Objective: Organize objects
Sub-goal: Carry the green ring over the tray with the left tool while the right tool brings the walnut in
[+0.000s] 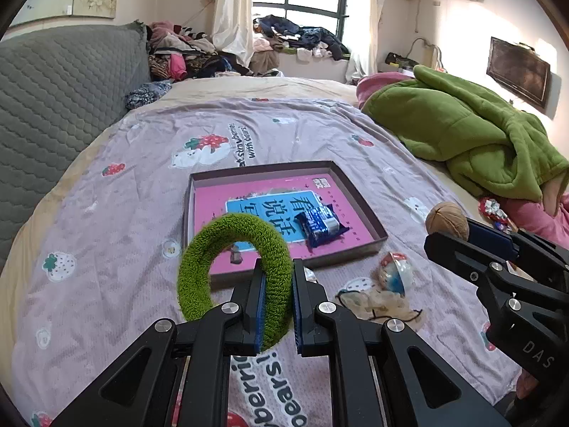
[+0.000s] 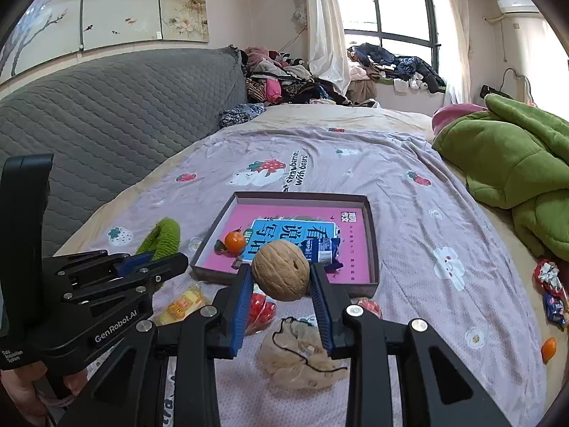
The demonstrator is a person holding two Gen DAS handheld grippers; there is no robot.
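The left gripper (image 1: 277, 281) is clamping a fuzzy green ring (image 1: 234, 267) upright, its hole facing sideways, above the bed sheet (image 1: 142, 185) reading "with bears", near the shallow tray's (image 1: 377, 224) near edge. Inside the tray a blue wrapper (image 1: 320, 226) is lying diagonally. The right gripper (image 2: 279, 277) is grasping a walnut (image 2: 281, 270), held aloft.

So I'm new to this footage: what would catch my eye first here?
Probably the fuzzy green ring pinched in the left tongs, and the walnut gripped in the right tongs, both held above the bed just short of the pink-bottomed tray. A blue snack packet already lies in it.
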